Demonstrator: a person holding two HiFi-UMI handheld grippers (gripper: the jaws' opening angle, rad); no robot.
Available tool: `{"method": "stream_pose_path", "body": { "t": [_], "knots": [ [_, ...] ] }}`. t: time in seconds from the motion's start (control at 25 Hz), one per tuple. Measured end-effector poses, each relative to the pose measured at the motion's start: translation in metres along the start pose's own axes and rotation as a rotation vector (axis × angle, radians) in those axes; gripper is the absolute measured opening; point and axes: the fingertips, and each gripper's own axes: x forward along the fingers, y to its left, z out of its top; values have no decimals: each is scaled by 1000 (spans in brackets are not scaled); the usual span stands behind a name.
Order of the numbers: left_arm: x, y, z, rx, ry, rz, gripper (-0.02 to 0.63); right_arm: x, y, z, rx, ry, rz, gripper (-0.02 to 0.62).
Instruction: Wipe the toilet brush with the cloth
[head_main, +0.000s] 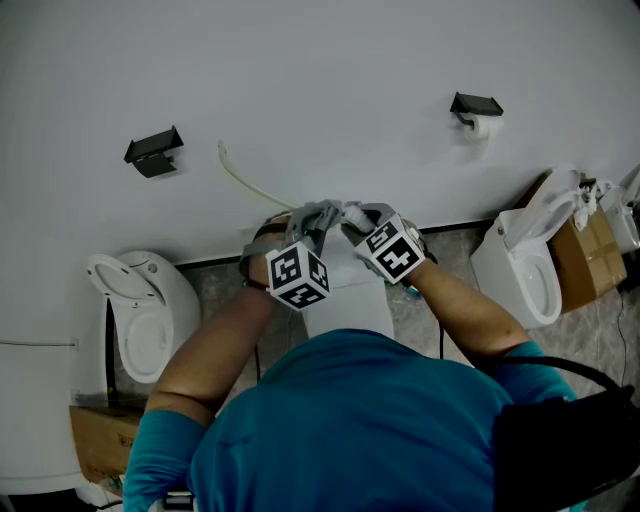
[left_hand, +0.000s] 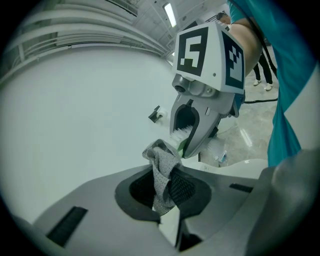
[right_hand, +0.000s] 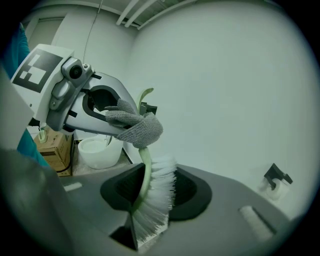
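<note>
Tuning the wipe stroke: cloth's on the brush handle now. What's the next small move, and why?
Probably slide the left gripper and its cloth up the handle of the toilet brush, away from the bristles, keeping the right gripper steady. The cloth wraps the handle just above the bristles, and the right gripper is clamped on the bristle head, bracing it.

The cloth (left_hand: 162, 170) was a coarse grey knit, rough and matt. The toilet brush (right_hand: 159, 195) had a smooth pale green plastic stem and stiff white bristles. My left gripper (left_hand: 165, 197) and right gripper (right_hand: 150, 202) looked like matt grey plastic with black textured pads. The toilet (head_main: 530, 260) shone glossy white; the box (head_main: 590, 245) was plain brown cardboard.
</note>
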Motion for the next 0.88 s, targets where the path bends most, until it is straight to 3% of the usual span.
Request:
{"method": "stream_pose_path", "body": {
  "t": [0.88],
  "knots": [
    [-13, 29, -26, -39, 42, 59, 38, -11, -3, -9, -6, -17, 9, 136]
  ]
}}
